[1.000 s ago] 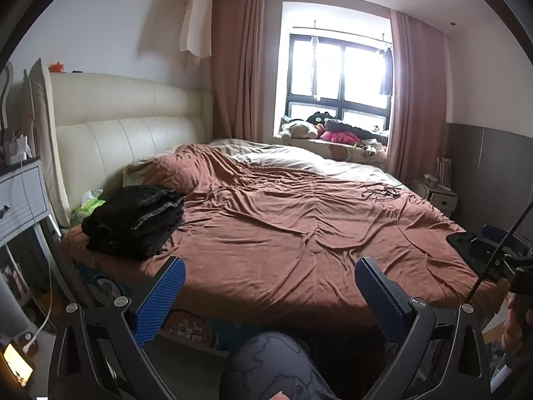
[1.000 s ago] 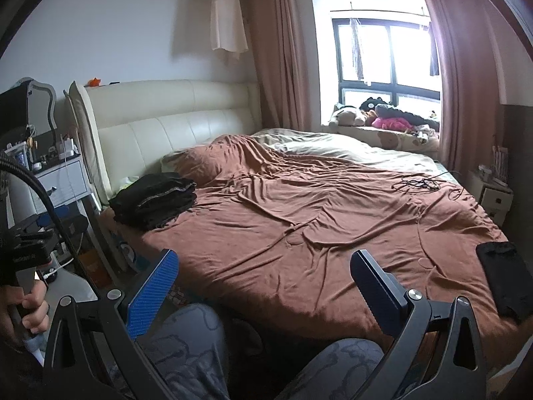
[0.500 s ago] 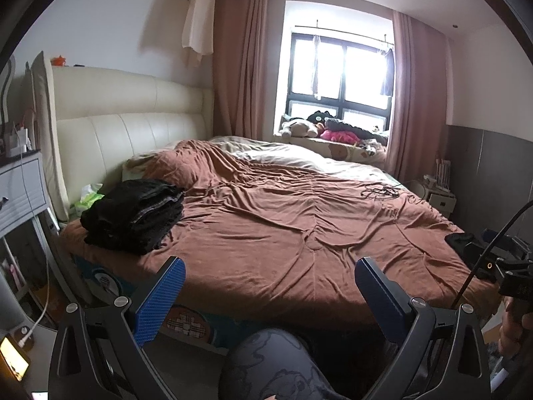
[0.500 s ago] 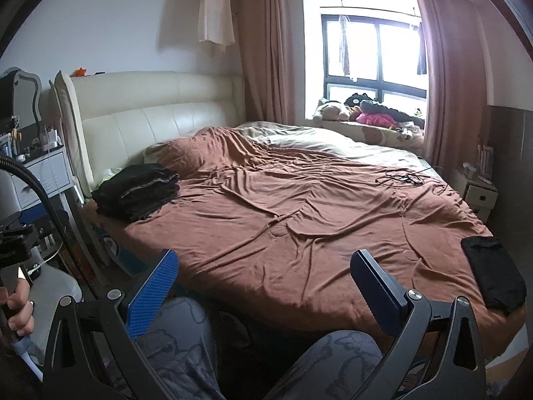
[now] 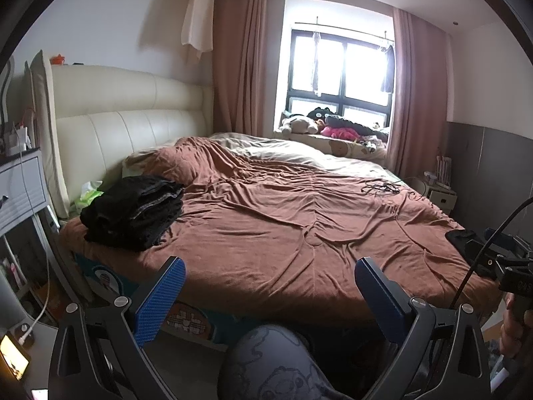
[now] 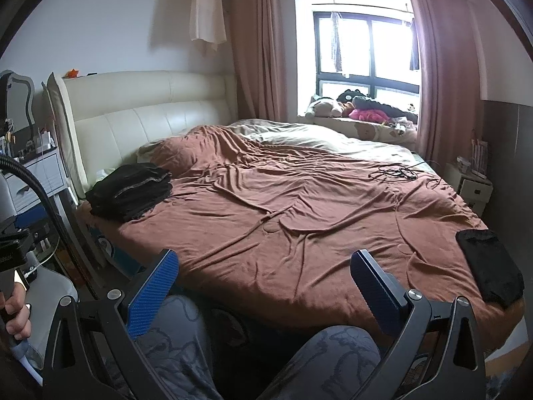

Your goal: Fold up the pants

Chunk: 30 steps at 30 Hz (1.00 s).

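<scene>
A pile of black pants (image 5: 133, 211) (image 6: 130, 191) lies at the near left corner of the bed, close to the headboard. One folded black garment (image 6: 489, 268) (image 5: 464, 241) rests flat at the bed's near right corner. My left gripper (image 5: 268, 283) hangs open short of the bed's front edge, nothing between its blue pads. The right gripper (image 6: 263, 278) is likewise open and empty, held in front of the bed. Both stand well apart from the clothes.
A brown sheet covers the bed (image 5: 299, 226). A tangle of black cable (image 6: 396, 173) lies at its far right. A white nightstand (image 5: 20, 183) stands left, a small cabinet (image 6: 474, 188) right. The person's knees (image 6: 186, 336) are below the grippers. Plush toys sit on the window sill (image 5: 333, 126).
Both views have shifted slightly, so the pile of pants and the bed sit a little differently in frame. Both grippers stay open and empty.
</scene>
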Each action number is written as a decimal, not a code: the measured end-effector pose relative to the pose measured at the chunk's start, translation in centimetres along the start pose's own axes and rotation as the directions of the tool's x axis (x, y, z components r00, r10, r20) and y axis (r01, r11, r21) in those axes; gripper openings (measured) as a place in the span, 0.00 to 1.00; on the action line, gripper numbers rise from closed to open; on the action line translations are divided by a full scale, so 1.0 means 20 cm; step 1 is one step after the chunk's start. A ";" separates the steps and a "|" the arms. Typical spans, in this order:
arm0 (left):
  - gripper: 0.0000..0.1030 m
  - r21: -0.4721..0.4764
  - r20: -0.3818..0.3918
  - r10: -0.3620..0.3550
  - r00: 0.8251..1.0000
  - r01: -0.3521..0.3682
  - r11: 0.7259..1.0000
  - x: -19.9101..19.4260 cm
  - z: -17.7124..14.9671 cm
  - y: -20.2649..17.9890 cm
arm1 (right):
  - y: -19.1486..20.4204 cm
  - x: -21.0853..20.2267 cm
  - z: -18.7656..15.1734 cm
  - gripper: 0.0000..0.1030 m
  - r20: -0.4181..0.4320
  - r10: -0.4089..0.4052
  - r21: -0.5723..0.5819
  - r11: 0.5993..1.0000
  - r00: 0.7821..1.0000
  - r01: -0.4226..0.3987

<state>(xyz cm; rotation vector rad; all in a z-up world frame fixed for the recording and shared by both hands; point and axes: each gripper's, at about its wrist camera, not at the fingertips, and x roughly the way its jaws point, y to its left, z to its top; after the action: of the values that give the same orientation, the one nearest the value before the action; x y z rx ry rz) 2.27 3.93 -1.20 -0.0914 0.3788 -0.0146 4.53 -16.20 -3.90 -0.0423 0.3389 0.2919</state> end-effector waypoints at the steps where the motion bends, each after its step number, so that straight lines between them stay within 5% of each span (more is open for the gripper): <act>1: 1.00 0.000 0.000 0.001 1.000 -0.001 1.000 0.00 0.00 0.00 | 0.00 0.00 0.00 1.00 0.000 0.000 0.000 1.000 1.000 0.000; 30: 1.00 -0.002 -0.001 -0.002 1.000 0.002 1.000 -0.01 0.00 0.00 | -0.05 0.00 0.00 1.00 -0.009 0.003 0.006 1.000 1.000 -0.003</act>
<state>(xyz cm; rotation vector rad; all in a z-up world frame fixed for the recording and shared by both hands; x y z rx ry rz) 2.10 3.92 -1.20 -0.0935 0.3794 -0.0163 4.86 -17.09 -4.02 -0.0370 0.3491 0.2940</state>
